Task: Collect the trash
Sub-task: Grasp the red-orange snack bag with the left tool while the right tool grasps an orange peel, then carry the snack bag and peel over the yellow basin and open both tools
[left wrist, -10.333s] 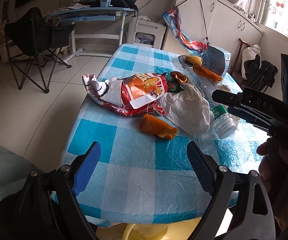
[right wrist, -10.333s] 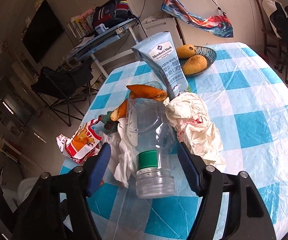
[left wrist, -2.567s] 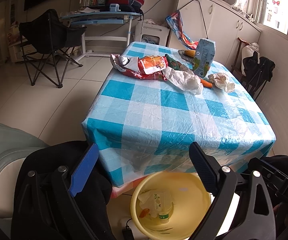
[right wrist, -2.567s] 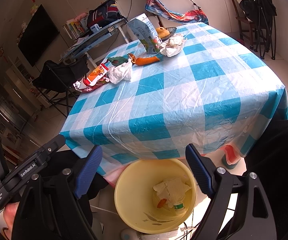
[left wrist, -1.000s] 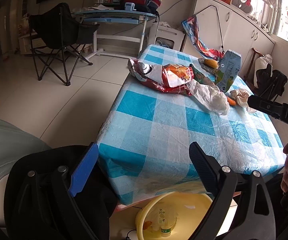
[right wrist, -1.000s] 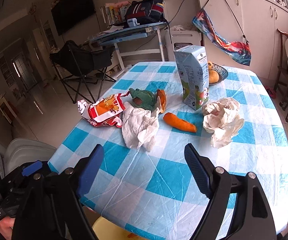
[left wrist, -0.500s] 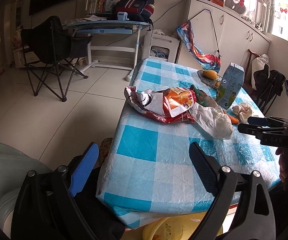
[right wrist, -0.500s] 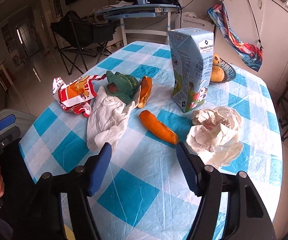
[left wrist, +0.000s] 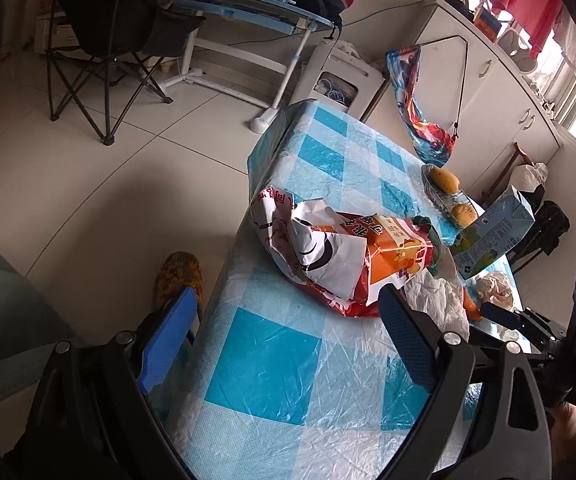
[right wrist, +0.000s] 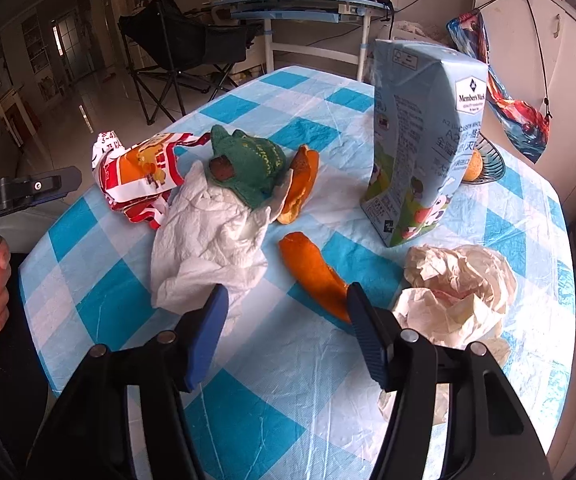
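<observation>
Blue-checked plastic covers the table [left wrist: 271, 364], whose near-left edge runs under the left gripper [left wrist: 283, 344]; its jaws gape empty over bare cloth, the red snack bag [left wrist: 340, 256] just ahead. From the right wrist, the right gripper [right wrist: 283, 316] angles down, jaws closing but still apart with nothing pinched, one orange peel [right wrist: 316, 272] just ahead between its tips. A second peel [right wrist: 302, 186], one white tissue [right wrist: 207, 240], one crumpled paper [right wrist: 460, 292] and one milk carton [right wrist: 420, 140] surround it.

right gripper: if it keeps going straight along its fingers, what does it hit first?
Most likely the orange peel, lying between the fingertips of the open right gripper, whose jaws have just been closing. The white paper towel sits just left; depth unclear.
</observation>
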The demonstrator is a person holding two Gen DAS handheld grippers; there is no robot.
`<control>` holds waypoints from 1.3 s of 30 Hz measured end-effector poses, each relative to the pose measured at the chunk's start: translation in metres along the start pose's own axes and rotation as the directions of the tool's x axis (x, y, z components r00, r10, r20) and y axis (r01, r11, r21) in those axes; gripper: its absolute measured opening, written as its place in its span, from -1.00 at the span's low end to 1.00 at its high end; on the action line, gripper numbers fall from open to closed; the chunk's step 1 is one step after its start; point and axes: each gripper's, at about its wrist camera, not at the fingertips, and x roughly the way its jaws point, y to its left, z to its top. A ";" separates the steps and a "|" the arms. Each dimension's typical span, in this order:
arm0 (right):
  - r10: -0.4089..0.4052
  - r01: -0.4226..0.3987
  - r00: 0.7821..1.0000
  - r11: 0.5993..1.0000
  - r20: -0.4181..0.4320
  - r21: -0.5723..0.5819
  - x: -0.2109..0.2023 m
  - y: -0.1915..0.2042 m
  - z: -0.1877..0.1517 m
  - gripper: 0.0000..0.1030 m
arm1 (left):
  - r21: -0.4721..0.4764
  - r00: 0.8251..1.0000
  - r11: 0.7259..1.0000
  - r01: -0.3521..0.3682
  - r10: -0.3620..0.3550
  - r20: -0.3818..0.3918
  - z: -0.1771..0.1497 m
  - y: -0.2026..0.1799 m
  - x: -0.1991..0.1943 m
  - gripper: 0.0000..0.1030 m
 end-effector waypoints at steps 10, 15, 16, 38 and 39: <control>0.008 -0.009 0.999 0.999 0.044 0.037 -0.002 -0.006 -0.005 0.08 | 0.004 1.000 1.000 0.016 -0.016 -0.013 0.018 -0.017 0.037 0.55; 0.069 -0.070 0.996 0.998 0.063 0.006 -0.014 -0.007 0.001 0.16 | 0.013 0.996 0.997 0.074 -0.073 -0.045 0.025 -0.022 0.048 -0.02; 0.066 -0.065 0.996 0.998 0.064 -0.009 -0.017 -0.007 0.001 0.16 | 0.003 0.995 0.996 0.088 -0.088 -0.046 0.026 -0.021 0.049 -0.11; -0.040 0.037 0.998 0.998 0.053 0.045 -0.008 -0.008 -0.015 -0.69 | 0.068 0.985 0.993 0.098 -0.106 0.133 0.022 -0.023 -0.013 -0.33; -0.035 0.030 0.997 0.996 0.065 0.079 -0.013 -0.009 -0.019 -0.69 | 0.071 0.984 0.993 0.094 -0.103 0.143 0.021 -0.023 -0.019 -0.33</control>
